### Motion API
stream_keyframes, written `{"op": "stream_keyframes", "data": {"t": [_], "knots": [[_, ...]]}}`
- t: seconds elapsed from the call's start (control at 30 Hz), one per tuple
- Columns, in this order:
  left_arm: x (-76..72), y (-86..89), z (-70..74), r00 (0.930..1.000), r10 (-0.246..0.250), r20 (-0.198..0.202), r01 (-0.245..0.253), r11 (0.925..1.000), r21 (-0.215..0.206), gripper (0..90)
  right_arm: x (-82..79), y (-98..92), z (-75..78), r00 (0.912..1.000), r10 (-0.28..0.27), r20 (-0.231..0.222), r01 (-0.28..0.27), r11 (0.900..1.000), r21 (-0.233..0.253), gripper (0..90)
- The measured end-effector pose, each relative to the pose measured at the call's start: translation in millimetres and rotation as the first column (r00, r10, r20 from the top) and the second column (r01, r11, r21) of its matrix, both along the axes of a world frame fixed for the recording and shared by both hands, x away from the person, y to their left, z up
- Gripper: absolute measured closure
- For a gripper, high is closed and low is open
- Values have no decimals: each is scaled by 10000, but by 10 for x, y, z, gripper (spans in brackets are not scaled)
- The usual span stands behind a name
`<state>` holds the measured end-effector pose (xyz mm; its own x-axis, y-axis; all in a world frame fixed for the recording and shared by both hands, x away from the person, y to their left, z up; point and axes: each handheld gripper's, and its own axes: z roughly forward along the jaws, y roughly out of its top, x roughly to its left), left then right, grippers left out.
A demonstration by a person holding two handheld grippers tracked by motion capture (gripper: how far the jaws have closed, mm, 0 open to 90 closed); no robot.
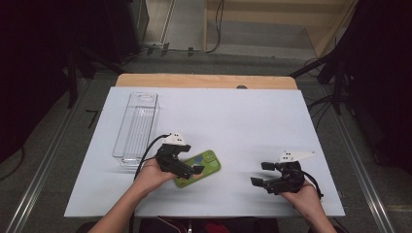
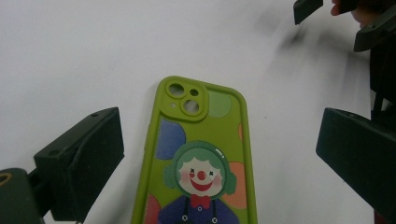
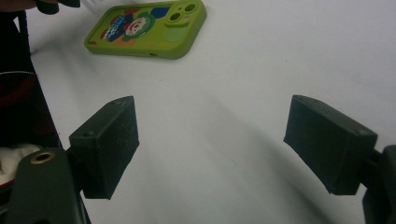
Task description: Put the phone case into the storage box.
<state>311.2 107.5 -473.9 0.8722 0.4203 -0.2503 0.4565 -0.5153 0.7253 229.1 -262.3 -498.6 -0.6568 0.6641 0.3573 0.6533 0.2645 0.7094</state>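
In the high view the person's two forearms come in nearest the camera; the left gripper [image 1: 187,165] hangs over the near end of a green phone case [image 1: 204,165] on the white table mat [image 1: 252,116], and the right gripper [image 1: 265,174] sits well to the right of the case, jaws wide and holding nothing; a clear plastic bin [image 1: 137,127] stands just left of the case.

In the left gripper view the jaws stand wide apart, one on each long side of the case [image 2: 198,158], touching neither edge; the case lies flat, clown print and camera cut-outs up.

In the right gripper view the jaws gape over bare mat, the case [image 3: 149,29] well beyond them.

The step looks like a reach to grasp; next, I judge, the left gripper must lower and close across the case's width.
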Motion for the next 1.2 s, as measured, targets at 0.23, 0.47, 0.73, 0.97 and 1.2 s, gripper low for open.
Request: {"op": "stream_keyframes", "data": {"t": [0.23, 0.47, 0.73, 0.97, 1.2], "knots": [[-10, -5, -53, 9999, -54, -87, 57, 9995, 319, 15, -3, -1, 6, 10000, -44, -60, 44, 10000, 45, 156], [-30, -26, -111, 9999, -119, -69, 122, 9988, 481, 15, 2, 2, 2, 10000, -19, -21, 19, 10000, 10, 156], [-55, -40, -177, 9998, -174, -55, 177, 9975, 682, 15, 0, 0, 3, 10000, -26, -37, 26, 10000, 29, 156], [-61, -59, -221, 9994, -343, 35, 338, 9956, 876, 16, 3, 4, -1, 10000, -29, -41, 29, 10000, 51, 156], [-69, -66, -266, 9986, -516, 71, 505, 9924, 1124, 14, 1, 2, 2, 10000, -18, -49, 19, 10000, 37, 156]]}}
